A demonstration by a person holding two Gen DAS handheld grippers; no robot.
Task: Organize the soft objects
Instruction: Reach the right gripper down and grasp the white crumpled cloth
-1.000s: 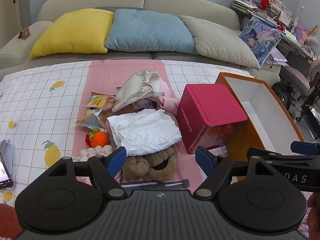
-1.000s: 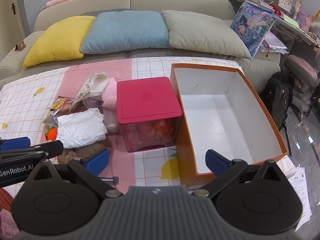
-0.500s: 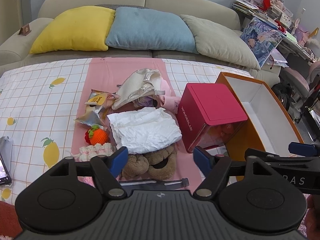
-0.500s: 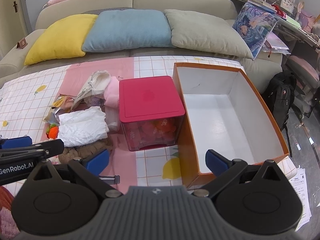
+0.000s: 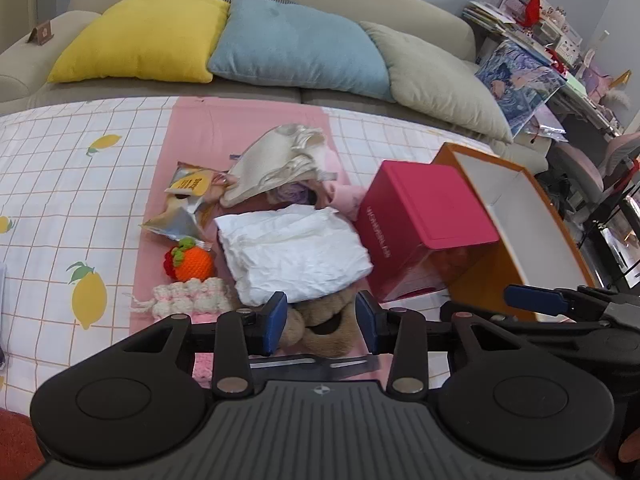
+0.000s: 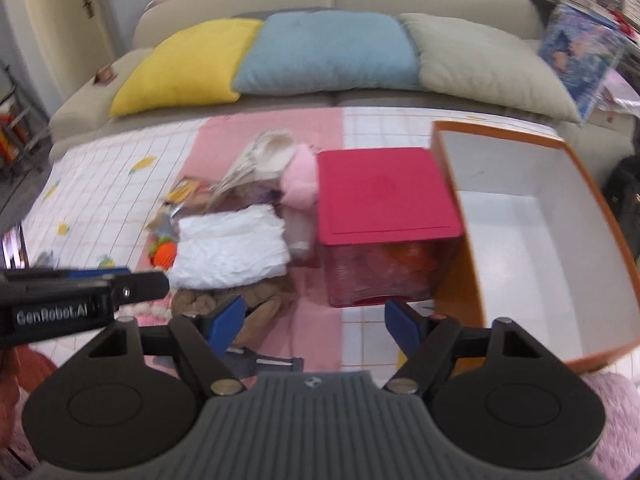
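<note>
Brown plush toy [image 5: 320,326]: crumpled, nearest on the pink cloth strip [image 5: 248,128], between the closing pads of the left gripper [image 5: 321,322]; contact unclear. Right gripper [image 6: 314,318]: closing, nothing between. White folded cloth [image 5: 294,252] overlaps the plush. Beyond: crocheted orange [image 5: 190,264], red-lidded box [image 5: 424,216], orange box [image 6: 560,240].

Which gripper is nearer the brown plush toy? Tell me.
Left. The left gripper is closing with the brown plush toy between its fingers; the right gripper, also closing, sits just right of it, toward the pink-lidded box.
</note>
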